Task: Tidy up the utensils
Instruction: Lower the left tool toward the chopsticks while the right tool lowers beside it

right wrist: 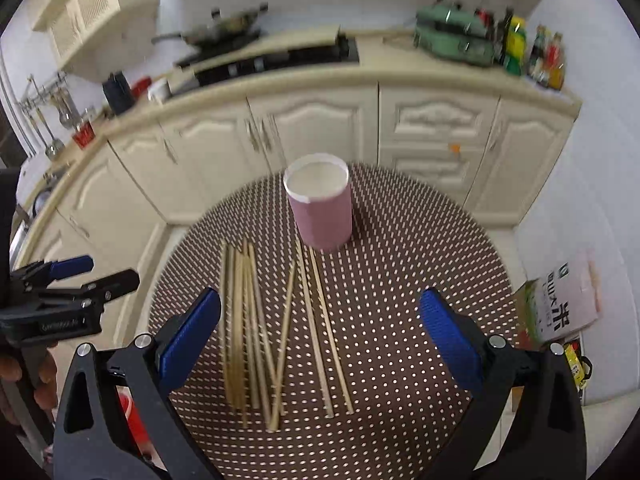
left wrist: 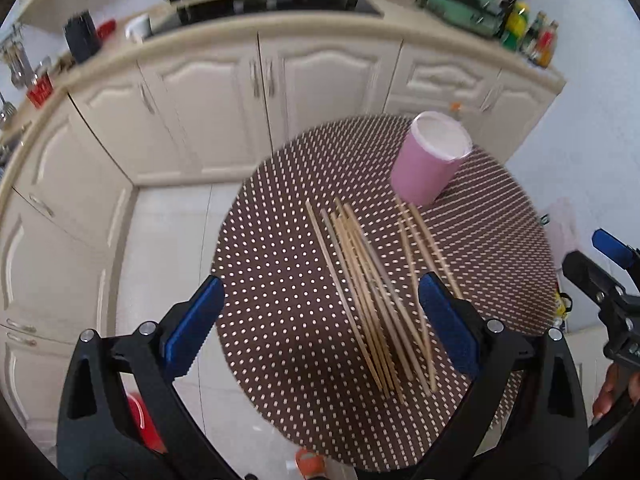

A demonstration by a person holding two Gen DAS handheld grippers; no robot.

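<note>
Several wooden chopsticks (left wrist: 368, 292) lie loose on a round brown dotted table (left wrist: 280, 264); they also show in the right wrist view (right wrist: 256, 332). A pink cup (left wrist: 430, 158) with a white inside stands upright behind them, also seen in the right wrist view (right wrist: 320, 206) on the table (right wrist: 400, 320). My left gripper (left wrist: 320, 292) is open and empty, held above the chopsticks. My right gripper (right wrist: 320, 308) is open and empty above the chopsticks. Each gripper shows at the edge of the other's view: the right one (left wrist: 600, 264), the left one (right wrist: 96, 272).
Cream kitchen cabinets (right wrist: 320, 128) and a counter with a stove (right wrist: 272, 60), bottles (right wrist: 536, 56) and a green appliance (right wrist: 452, 36) stand behind the table. A rice bag (right wrist: 560, 304) sits on the floor at right. A red object (left wrist: 140, 420) lies on the floor at lower left.
</note>
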